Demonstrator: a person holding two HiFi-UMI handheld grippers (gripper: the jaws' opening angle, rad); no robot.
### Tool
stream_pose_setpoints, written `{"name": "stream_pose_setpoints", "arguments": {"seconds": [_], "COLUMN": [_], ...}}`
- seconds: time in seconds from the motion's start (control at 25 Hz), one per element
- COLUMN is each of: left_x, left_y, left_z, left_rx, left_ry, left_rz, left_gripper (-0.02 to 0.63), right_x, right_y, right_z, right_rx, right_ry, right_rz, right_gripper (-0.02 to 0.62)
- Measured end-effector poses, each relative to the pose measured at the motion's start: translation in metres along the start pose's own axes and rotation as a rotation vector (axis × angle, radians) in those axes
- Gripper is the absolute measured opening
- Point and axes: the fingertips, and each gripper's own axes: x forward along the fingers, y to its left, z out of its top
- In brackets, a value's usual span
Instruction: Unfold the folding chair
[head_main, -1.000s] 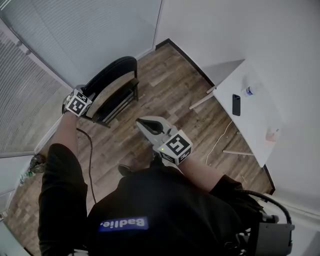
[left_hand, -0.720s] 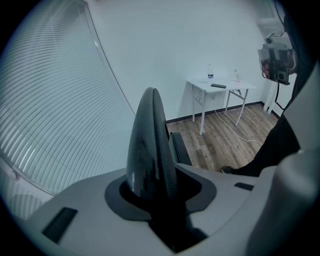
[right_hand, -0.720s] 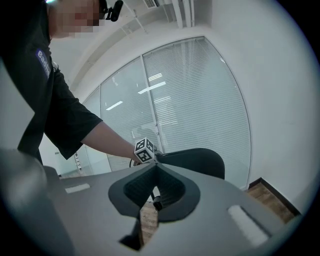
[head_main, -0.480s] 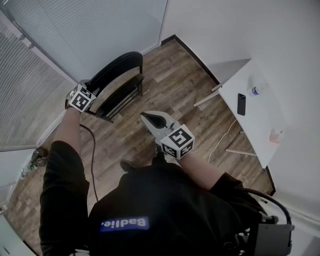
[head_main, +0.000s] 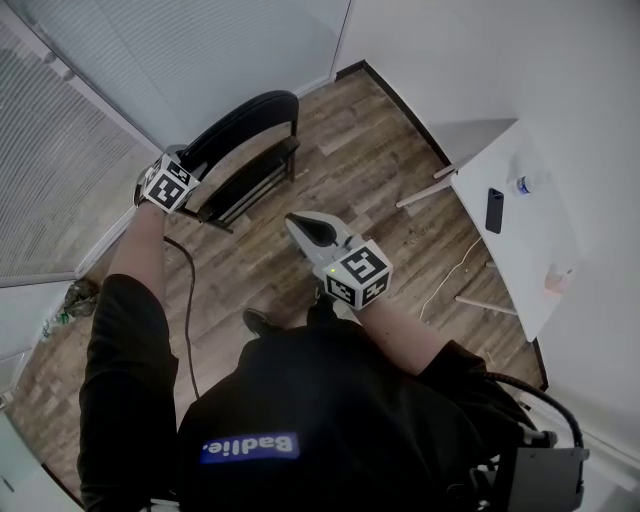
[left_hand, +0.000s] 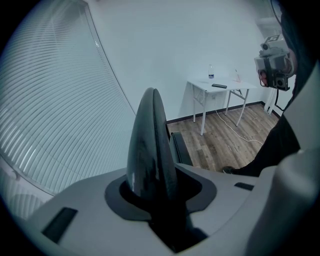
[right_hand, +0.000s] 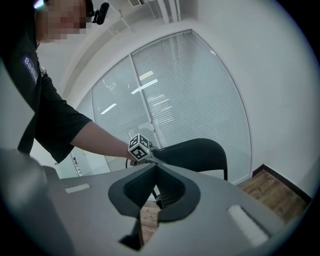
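Folding chair stands on the floor close beside the glass wall. Left gripper fingers clamp its backrest edge. Right gripper fingers are closed and empty over open floor.

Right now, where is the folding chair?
In the head view the folding chair stands at upper left, beside the glass wall with blinds, its backrest edge gripped by the left gripper.

Overhead head view, two close views, chair shared
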Motion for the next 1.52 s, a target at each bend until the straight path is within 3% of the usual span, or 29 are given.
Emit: {"name": "stream_pose_setpoints", "arguments": {"seconds": [0.68,1.52], "left_x": [0.002,0.002], "left_y": [0.009,0.012], "left_z": [-0.005,-0.004], "left_rx": [-0.025,-0.008], "left_ry": [0.014,-0.001], "left_rz": [-0.007,-0.003], "left_gripper": [0.124,0.127], "right_x": [0.050,0.101], "right_y": [-0.027,-0.064], "right_z": [-0.019,-0.090], "right_rx": [0.097,0.246], "right_ry": [0.036,0.105], "right_rz": [0.009,-0.008], "right_gripper": [0.005,0.012]}}
